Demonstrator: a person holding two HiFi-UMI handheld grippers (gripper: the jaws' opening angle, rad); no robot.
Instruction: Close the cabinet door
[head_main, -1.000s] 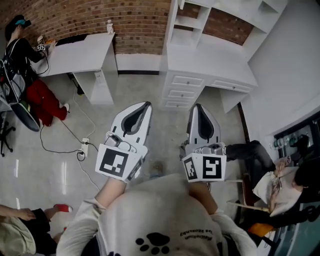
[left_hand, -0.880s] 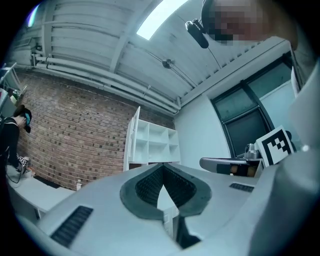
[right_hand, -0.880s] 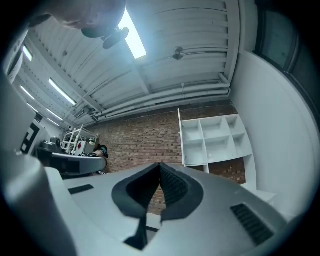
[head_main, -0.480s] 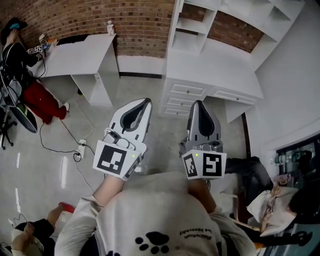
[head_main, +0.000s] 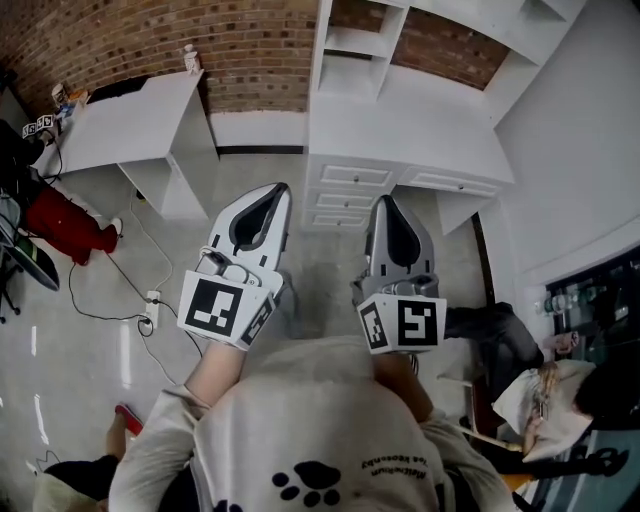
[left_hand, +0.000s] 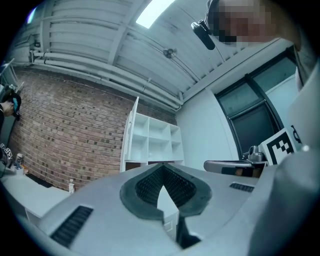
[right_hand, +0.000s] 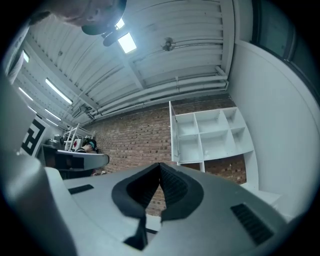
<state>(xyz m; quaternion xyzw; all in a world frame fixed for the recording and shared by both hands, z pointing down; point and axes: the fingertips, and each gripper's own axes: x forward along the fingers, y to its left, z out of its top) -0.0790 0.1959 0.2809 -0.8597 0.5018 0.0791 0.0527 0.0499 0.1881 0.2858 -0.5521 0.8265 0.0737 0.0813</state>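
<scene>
A white shelf cabinet (head_main: 352, 62) stands on a white desk against the brick wall, ahead of both grippers. Its narrow door (right_hand: 171, 131) hangs open at the shelves' left side and shows edge-on; the left gripper view shows the door (left_hand: 129, 134) the same way. My left gripper (head_main: 282, 189) and right gripper (head_main: 386, 201) are held side by side over the floor, short of the desk and touching nothing. Both point slightly upward. The left gripper's (left_hand: 162, 167) jaws meet at their tips with nothing between them, and the right gripper's (right_hand: 160, 165) do too.
The desk (head_main: 420, 130) has drawers (head_main: 346, 196) facing me. A second white table (head_main: 125, 118) stands to the left, with a seated person (head_main: 62, 222) beside it. A cable and power strip (head_main: 150, 298) lie on the floor. Another person (head_main: 545, 392) sits at the right.
Both grippers and my view have moved forward toward the desk and cabinet, which now appear closer. The jaws look the same as before.
</scene>
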